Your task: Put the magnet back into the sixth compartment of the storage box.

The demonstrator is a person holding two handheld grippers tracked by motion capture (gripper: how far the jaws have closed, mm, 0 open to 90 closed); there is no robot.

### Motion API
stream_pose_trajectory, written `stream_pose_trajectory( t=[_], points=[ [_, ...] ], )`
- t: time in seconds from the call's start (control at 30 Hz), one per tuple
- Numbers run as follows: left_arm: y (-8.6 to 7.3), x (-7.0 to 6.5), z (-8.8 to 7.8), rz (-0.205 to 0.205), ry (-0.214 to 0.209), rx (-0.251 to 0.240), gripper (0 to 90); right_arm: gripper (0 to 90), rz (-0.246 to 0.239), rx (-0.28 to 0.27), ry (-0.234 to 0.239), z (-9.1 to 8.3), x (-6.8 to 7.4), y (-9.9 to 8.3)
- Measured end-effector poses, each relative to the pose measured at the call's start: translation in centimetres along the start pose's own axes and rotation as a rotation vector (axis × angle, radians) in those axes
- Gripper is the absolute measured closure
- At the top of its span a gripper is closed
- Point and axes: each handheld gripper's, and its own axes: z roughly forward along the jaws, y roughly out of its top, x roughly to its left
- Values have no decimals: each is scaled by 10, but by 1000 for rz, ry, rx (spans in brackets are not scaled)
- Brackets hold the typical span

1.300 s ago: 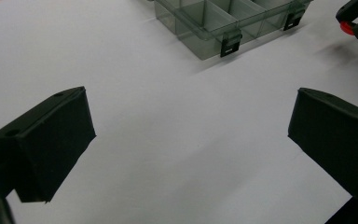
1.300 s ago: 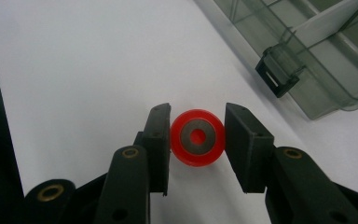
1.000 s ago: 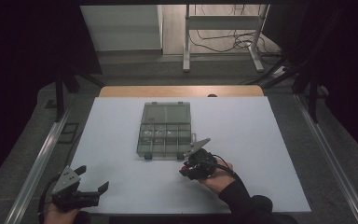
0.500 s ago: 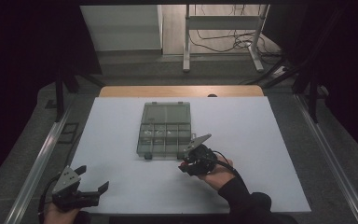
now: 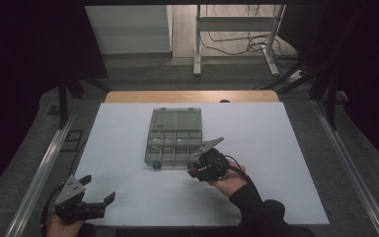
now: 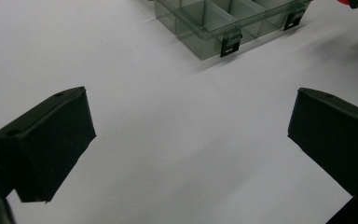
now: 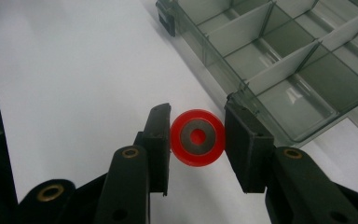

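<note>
Little changed since a second ago: right hand-held gripper (image 5: 201,170) edged only slightly beside the box, left hand-held gripper (image 5: 98,200) parked at the same near-left spot on the worktop (image 5: 286,148).

Right hand-held gripper (image 7: 197,135) closed on a red wheel (image 7: 197,137), one pad against each side, grey hub and red centre facing the camera. Wheel held just off the near right corner of the clear compartment box (image 7: 279,65), above the white worktop, apart from the box wall. Left hand-held gripper (image 6: 191,140) spread wide, nothing between the pads, aimed across bare worktop toward the box (image 6: 223,23).

Probable step: carrying the wheel into one of the open compartments. To do it well: lift high enough to clear the near wall and the thin dividers, centre over a single cell, lower until close to the floor of that cell, then release gently so the round part cannot roll or bounce over a divider. Keeping the grip square on the two sides advisable; a tilt could let it slip out early.

Around: box lid (image 5: 175,119) folded back flat on the far side, two dark latches (image 6: 230,44) on the near edge, a small dark round piece (image 5: 156,165) on the worktop just in front of the box. In the way: the near wall, the latch by the corner and the dividers; compartments narrow against the width of the jaws, so little room to enter. Small items seem to lie in some cells in the high view, too small to tell.
</note>
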Motion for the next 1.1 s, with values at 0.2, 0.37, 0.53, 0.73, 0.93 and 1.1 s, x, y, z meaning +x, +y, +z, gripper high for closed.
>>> stream_pose_trajectory(
  t=[0.2,0.37,0.53,0.73,0.93,1.1],
  points=[
    [0,0,0,1,0,0,8,625,5,-8,-2,0,-1,4],
    [0,0,0,1,-1,0,8,625,0,-14,-5,-1,-3,7],
    [0,0,1,2,-1,0,8,625,3,-18,-6,0,-4,10],
    [1,0,1,2,-1,1,8,625,19,-23,-1,1,-6,12],
    [1,0,1,4,-1,2,8,625,26,-33,-1,1,-9,16],
    [1,0,1,4,-1,2,8,625,28,-34,-3,2,-10,20]
  ],
)
